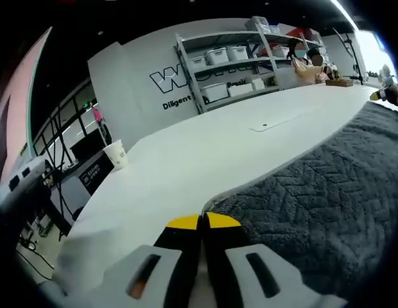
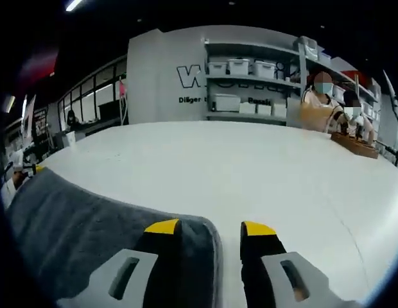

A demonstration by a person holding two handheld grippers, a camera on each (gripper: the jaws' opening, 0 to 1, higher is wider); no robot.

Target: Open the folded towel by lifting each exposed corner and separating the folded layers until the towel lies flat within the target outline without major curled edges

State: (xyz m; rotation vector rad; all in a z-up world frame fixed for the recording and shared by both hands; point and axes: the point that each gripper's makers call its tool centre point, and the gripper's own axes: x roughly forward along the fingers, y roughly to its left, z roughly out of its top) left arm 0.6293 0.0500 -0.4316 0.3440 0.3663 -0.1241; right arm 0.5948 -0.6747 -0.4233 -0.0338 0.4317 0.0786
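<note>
You are pinching your left claw [image 1: 203,221] together at the dark grey textured towel's [image 1: 327,192] corner on the white tabletop [image 1: 205,154], your right claw [image 2: 210,226] standing apart over another corner.

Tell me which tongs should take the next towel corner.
Right, probably. The right tongs stand open astride the gray towel corner on the white table, ready to close. The left tongs are shut at the towel's edge and would have to reopen first.
</note>
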